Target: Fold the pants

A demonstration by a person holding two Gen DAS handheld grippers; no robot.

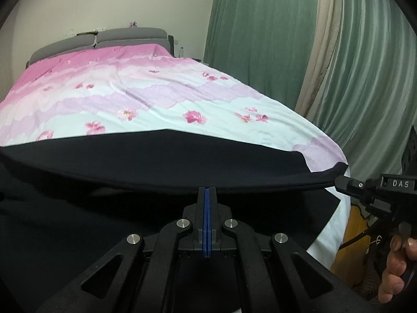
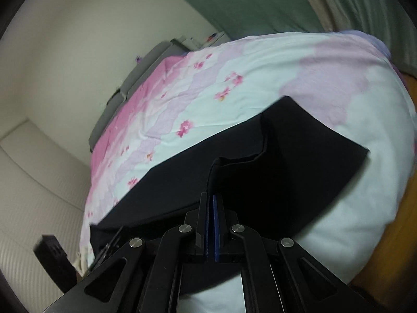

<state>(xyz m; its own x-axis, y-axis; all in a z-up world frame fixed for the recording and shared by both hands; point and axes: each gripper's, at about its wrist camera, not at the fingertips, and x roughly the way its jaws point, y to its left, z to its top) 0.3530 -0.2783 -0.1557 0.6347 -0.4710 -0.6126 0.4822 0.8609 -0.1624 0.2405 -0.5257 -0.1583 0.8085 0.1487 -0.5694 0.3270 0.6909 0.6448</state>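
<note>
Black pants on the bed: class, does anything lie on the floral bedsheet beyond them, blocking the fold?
Nothing visible does. Both the left gripper and right gripper grip the black pants; the floral bedsheet beyond looks bare.

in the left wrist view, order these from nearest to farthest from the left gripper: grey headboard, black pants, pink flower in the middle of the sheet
1. black pants, clamped in the left gripper
2. pink flower, just beyond the pants, mid-sheet
3. grey headboard, at the bed's far end against the wall
</note>
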